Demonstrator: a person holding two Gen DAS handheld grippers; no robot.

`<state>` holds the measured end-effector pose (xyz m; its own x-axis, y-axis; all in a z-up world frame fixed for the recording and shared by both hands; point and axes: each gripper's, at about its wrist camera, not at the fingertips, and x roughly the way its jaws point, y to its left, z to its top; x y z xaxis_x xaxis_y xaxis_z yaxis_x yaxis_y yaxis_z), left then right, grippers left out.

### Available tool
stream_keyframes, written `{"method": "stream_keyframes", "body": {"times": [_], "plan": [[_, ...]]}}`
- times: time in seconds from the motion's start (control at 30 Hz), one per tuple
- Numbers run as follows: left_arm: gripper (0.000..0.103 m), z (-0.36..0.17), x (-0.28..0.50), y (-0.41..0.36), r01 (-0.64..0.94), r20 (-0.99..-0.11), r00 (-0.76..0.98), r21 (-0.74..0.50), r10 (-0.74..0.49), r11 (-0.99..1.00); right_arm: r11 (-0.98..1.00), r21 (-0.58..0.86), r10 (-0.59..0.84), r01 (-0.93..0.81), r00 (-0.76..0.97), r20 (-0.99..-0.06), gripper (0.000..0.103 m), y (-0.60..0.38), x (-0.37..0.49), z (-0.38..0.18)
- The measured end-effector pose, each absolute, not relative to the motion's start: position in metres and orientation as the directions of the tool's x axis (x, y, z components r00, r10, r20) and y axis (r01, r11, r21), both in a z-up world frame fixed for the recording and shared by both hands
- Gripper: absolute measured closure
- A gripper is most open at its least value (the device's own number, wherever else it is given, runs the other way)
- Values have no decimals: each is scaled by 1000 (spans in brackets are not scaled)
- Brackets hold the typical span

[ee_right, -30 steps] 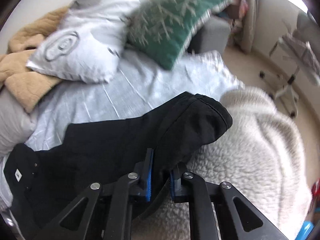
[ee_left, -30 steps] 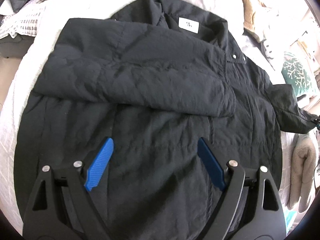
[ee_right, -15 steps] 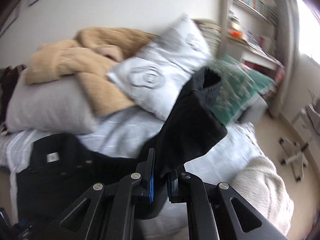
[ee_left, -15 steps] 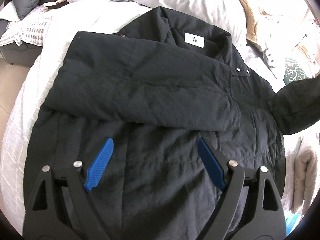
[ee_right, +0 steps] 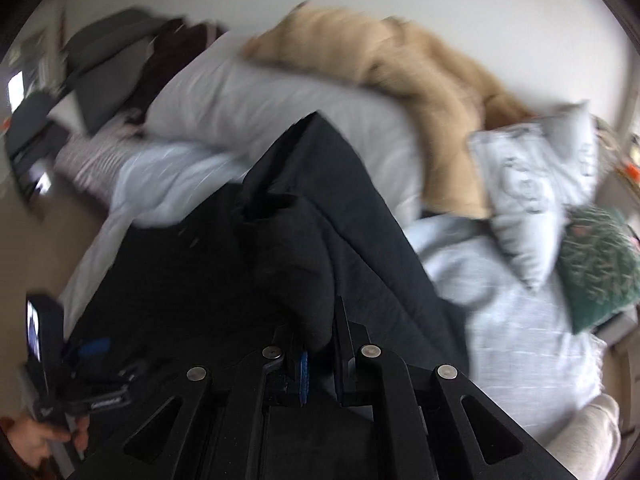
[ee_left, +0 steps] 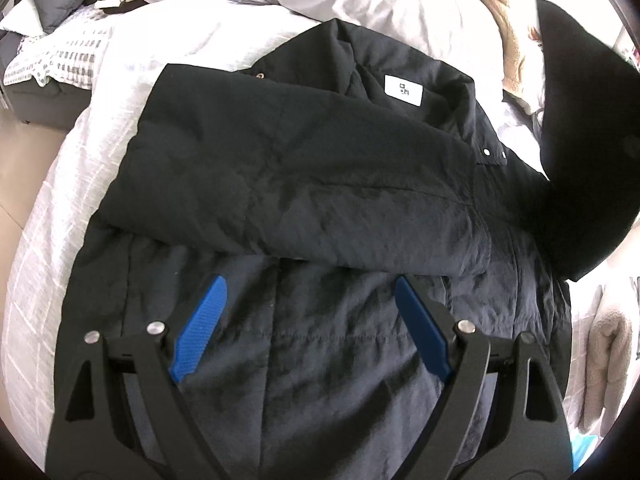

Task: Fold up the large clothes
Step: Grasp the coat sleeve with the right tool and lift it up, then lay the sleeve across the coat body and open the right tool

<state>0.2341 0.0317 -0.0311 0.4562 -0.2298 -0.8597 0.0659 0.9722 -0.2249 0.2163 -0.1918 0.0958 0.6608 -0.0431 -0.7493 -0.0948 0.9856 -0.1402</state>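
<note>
Jacket (ee_left: 304, 360): black, spread flat on the bed (ee_left: 60, 208), collar away from the camera; laid out so the sleeves can fold in.
Folded sleeve (ee_left: 304, 184): lies across the chest, one side done.
Left gripper (ee_left: 308, 300): fingers wide apart, nothing between them, hovering over the hem, probably ready to steady it.
Right gripper (ee_right: 320, 344): fingers clamped on the other sleeve (ee_right: 296, 256), lifted over the body; judged mid-fold.
</note>
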Motion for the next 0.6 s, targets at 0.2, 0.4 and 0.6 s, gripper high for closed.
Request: {"method": "stream_keyframes", "body": {"times": [0.2, 0.4, 0.6], "plan": [[17, -36, 237, 32, 58, -865, 445, -229, -230, 972, 986, -61, 32, -155, 536, -844, 92, -150, 229, 11], [17, -39, 237, 28, 76, -870, 438, -216, -227, 974, 993, 14, 63, -121, 413, -909, 80, -155, 229, -57], [17, -40, 236, 18, 117, -883, 446, -107, -149, 987, 993, 73, 106, -95, 409, -906, 41, -164, 207, -62]]}}
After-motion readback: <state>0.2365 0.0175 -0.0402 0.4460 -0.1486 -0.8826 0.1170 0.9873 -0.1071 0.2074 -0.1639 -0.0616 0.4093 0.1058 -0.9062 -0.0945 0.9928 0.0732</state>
